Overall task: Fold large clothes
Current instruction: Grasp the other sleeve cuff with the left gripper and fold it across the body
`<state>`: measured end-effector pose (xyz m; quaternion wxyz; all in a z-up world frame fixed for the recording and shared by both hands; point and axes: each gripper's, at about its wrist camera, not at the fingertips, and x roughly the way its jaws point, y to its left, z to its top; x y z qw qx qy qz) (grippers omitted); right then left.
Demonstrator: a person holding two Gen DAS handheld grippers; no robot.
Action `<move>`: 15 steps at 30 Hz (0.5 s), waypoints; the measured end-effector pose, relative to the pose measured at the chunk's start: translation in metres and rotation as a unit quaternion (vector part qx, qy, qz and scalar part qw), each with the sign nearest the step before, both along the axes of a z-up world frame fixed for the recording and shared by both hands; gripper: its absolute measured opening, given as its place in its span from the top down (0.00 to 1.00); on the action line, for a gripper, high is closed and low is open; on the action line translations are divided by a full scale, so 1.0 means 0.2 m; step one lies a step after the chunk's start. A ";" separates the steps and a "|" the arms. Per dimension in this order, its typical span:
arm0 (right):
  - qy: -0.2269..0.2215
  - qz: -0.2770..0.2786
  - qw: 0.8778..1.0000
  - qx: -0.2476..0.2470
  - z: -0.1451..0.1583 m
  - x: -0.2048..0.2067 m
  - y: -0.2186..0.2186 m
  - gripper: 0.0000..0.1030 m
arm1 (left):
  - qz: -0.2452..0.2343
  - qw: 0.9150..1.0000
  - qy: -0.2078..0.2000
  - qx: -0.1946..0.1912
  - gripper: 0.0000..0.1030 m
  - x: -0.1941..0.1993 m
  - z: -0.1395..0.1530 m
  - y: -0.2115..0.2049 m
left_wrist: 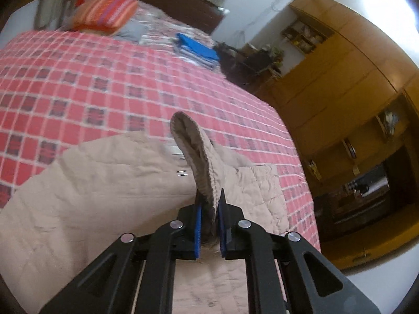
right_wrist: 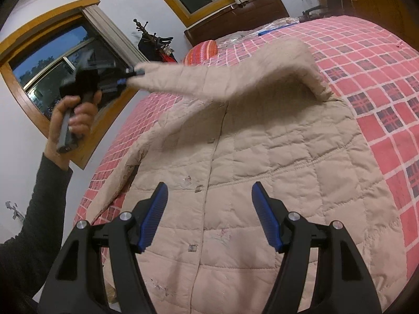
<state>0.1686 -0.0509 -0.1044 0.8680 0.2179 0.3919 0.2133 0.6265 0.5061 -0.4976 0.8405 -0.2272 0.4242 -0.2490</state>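
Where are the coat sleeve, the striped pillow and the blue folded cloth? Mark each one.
coat sleeve (right_wrist: 209, 78): right wrist view, middle of the lifted sleeve.
striped pillow (left_wrist: 104, 11): left wrist view, centre of its top face.
blue folded cloth (left_wrist: 197, 47): left wrist view, middle of the blue layer.

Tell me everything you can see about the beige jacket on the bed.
The beige jacket is quilted and looks padded, with stitched squares and a front row of small snaps. It lies spread flat on the red checked bedspread, front side up. One sleeve is lifted off the bed; its ribbed cuff is clamped in the left gripper. The right gripper hovers open above the body and does not seem to touch it. A few faint stains show near the snaps.
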 end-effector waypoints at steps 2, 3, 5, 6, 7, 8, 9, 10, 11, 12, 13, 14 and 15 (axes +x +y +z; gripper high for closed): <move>0.001 0.002 1.000 0.001 0.00 0.01 0.01 0.35 | 0.013 1.000 0.016 0.002 0.90 0.02 -0.10 0.07; 0.003 0.003 1.000 0.001 -0.01 0.02 0.01 0.35 | 0.018 1.000 0.023 0.003 0.90 0.02 -0.14 0.11; 0.006 0.004 1.000 0.002 -0.02 0.03 0.02 0.35 | 0.029 0.999 0.040 0.006 0.91 0.03 -0.24 0.17; 0.007 0.005 1.000 0.002 -0.02 0.03 0.03 0.35 | 0.036 0.998 0.051 0.003 0.91 0.05 -0.30 0.21; 0.009 0.006 1.000 0.002 -0.03 0.04 0.03 0.35 | 0.042 0.997 0.060 0.001 0.91 0.06 -0.35 0.23; 0.010 0.007 1.000 0.002 -0.04 0.04 0.04 0.35 | 0.048 0.996 0.073 0.000 0.91 0.07 -0.42 0.27; 0.012 0.008 1.000 0.001 -0.04 0.05 0.04 0.35 | 0.050 0.995 0.082 0.002 0.91 0.07 -0.46 0.28; 0.014 0.009 1.000 0.000 -0.05 0.05 0.05 0.35 | 0.051 0.994 0.093 0.008 0.91 0.08 -0.52 0.28; 0.016 0.010 1.000 0.001 -0.05 0.06 0.05 0.35 | 0.052 0.994 0.100 0.013 0.91 0.07 -0.55 0.29; 0.017 0.011 1.000 0.001 -0.05 0.07 0.05 0.35 | 0.055 0.992 0.110 0.021 0.90 0.08 -0.60 0.29; 0.017 0.012 1.000 0.000 -0.05 0.07 0.06 0.35 | 0.062 0.991 0.118 0.028 0.88 0.08 -0.63 0.30; 0.015 0.014 1.000 0.000 -0.04 0.07 0.07 0.35 | 0.077 0.989 0.123 0.037 0.85 0.08 -0.64 0.31; 0.012 0.015 1.000 -0.001 -0.03 0.07 0.07 0.34 | 0.093 0.988 0.117 0.044 0.81 0.07 -0.62 0.32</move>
